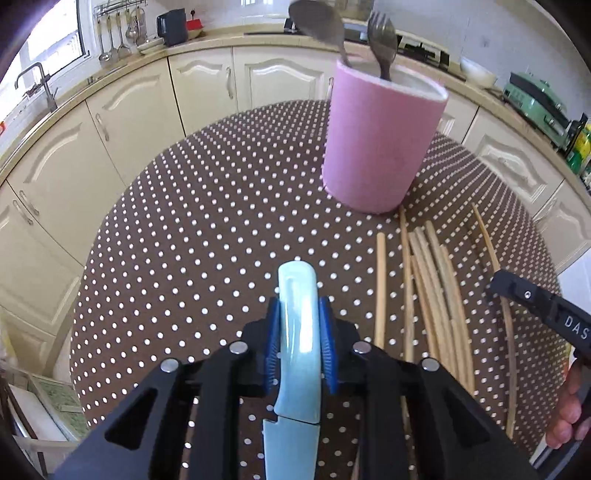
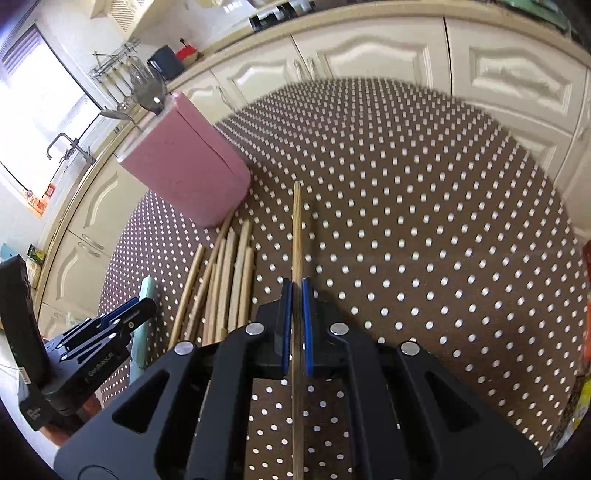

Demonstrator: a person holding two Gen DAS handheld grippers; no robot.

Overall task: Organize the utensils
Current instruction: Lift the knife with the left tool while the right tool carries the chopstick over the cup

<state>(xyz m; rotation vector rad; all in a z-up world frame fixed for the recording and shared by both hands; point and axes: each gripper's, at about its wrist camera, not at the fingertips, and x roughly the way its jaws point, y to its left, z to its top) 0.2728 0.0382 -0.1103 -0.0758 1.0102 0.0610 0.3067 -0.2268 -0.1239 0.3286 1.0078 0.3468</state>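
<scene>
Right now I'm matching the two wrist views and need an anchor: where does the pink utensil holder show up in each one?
Left wrist: the pink utensil holder stands upper centre-right on the dotted tablecloth, with a spoon and a fork in it.
Right wrist: it appears upper left, tilted by the lens.
Shared landmark: the loose chopsticks lying at its base.
</scene>
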